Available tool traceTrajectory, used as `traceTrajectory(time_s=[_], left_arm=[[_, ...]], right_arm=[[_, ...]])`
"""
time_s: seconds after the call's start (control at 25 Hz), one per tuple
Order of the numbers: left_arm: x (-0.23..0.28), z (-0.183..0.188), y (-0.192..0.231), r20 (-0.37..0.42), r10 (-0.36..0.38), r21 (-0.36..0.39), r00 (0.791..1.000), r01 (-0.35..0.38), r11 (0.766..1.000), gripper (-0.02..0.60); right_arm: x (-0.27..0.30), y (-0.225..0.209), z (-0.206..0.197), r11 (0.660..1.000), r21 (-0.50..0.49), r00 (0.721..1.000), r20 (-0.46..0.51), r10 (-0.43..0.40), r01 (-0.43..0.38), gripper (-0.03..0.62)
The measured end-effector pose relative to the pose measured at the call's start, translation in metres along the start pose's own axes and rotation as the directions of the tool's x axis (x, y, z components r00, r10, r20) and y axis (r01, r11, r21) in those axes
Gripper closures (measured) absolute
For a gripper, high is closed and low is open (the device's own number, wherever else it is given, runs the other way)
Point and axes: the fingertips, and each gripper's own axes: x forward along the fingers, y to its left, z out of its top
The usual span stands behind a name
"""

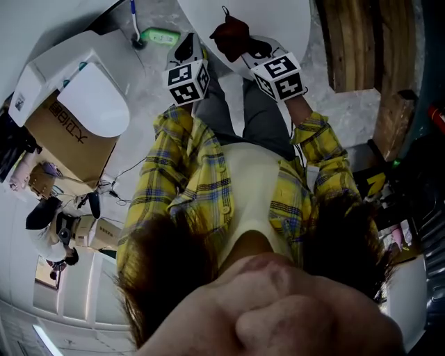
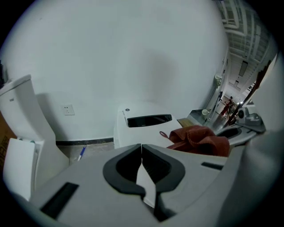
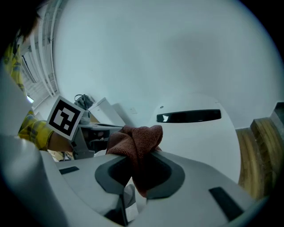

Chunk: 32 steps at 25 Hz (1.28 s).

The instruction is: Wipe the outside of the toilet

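Note:
The white toilet (image 1: pixel 243 14) stands right in front of me with its lid down; the tank shows a dark slot (image 2: pixel 148 119). A red-brown cloth (image 1: pixel 229 33) hangs over the lid. My right gripper (image 3: pixel 140 155) is shut on that cloth (image 3: pixel 137 144), bunched between its jaws just above the lid (image 3: pixel 199 137). The left gripper (image 2: pixel 142 148) is shut with nothing in it, its tips meeting, held beside the cloth (image 2: pixel 199 139) to its left. In the head view both marker cubes show, left (image 1: pixel 188 80) and right (image 1: pixel 278 75), over my yellow plaid sleeves.
A second white toilet (image 1: pixel 83 97) sits on a cardboard box (image 1: pixel 76 142) at the left. A green object (image 1: pixel 160 35) and a blue-handled tool (image 1: pixel 133 21) lie on the floor between the toilets. Wooden planks (image 1: pixel 354 42) stand at the right. A wall socket (image 2: pixel 68 109) is low on the wall.

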Motion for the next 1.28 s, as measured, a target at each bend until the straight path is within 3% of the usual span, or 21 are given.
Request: traceTrajectory(time_s=[0.28, 0.6, 1.28], left_arm=[[-0.008, -0.016, 0.019, -0.016, 0.034, -0.011, 0.999, -0.034, 0.999, 0.571], [0.003, -0.029, 0.006, -0.049, 0.017, 0.002, 0.999, -0.017, 1.000, 0.572], [0.023, -0.027, -0.041, -0.087, -0.047, 0.111, 0.995, 0.057, 0.992, 0.572]], right_arm=[[0.045, 0.027, -0.030, 0.998, -0.004, 0.994, -0.089, 0.059, -0.060, 0.514], [0.070, -0.016, -0.086, 0.998, -0.050, 0.970, -0.241, -0.034, 0.023, 0.514], [0.027, -0.092, -0.106, 0.986, -0.070, 0.960, -0.227, -0.163, 0.151, 0.514]])
